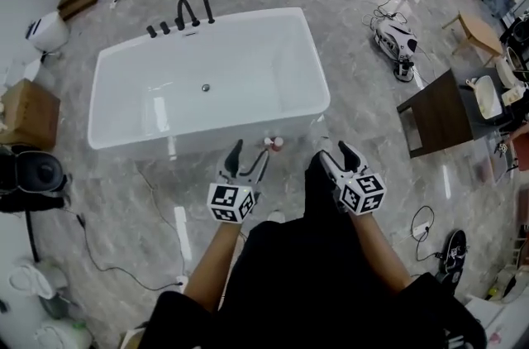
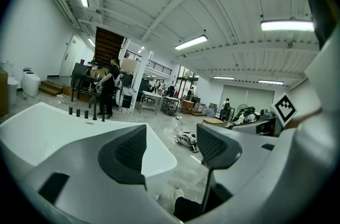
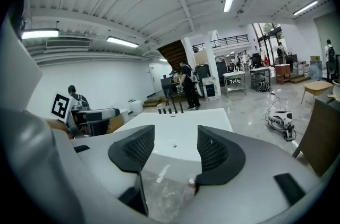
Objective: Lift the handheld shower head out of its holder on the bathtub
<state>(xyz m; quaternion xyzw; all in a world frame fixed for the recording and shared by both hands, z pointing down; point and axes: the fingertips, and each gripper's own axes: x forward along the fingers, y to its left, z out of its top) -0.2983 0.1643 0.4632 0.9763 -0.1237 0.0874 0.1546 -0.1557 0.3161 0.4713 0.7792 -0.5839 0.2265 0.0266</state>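
Both pairs of fingers gape empty: left gripper (image 1: 250, 158), right gripper (image 1: 336, 157). The shower head (image 1: 208, 11) stands far beyond them; a hasty reach could strike the neighbouring faucet (image 1: 187, 10).

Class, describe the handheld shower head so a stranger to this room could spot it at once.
Find the white bathtub on the grey floor, then the row of black fittings on its far rim. The handheld shower head is the straight upright stick at the row's right end, next to the arched spout and taller than the two stubby knobs.
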